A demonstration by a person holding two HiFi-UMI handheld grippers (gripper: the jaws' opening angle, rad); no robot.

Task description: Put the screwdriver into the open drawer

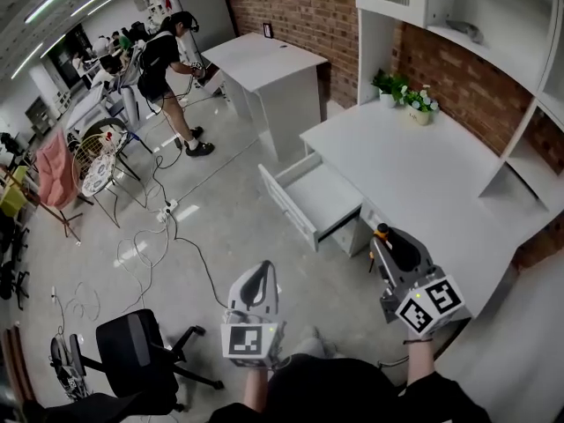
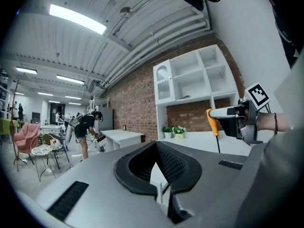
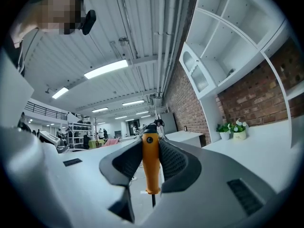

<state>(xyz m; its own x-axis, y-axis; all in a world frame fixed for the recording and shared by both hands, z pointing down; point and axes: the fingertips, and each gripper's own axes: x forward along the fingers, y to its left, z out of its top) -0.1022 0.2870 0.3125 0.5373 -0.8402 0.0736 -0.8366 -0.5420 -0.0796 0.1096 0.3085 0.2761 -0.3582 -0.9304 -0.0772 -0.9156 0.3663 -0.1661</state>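
Note:
My right gripper [image 1: 384, 237] is shut on the screwdriver [image 1: 382, 233], held level beside the front edge of the white desk [image 1: 423, 174]. In the right gripper view the orange handle [image 3: 151, 163] stands upright between the two dark pads, and its thin dark shaft points down. From the left gripper view the same screwdriver [image 2: 213, 121] shows at the right. The open drawer [image 1: 286, 203] juts out of the desk, ahead of and left of the right gripper; its inside looks bare. My left gripper [image 1: 263, 270] hangs over the floor, shut with nothing in it [image 2: 156, 145].
Small potted plants [image 1: 404, 95] stand at the desk's back. White shelves [image 1: 520, 161] rise on the right. A black office chair [image 1: 141, 351] and floor cables [image 1: 167, 232] lie to the left. A person [image 1: 167, 64] stands at another white desk [image 1: 264, 64] far off.

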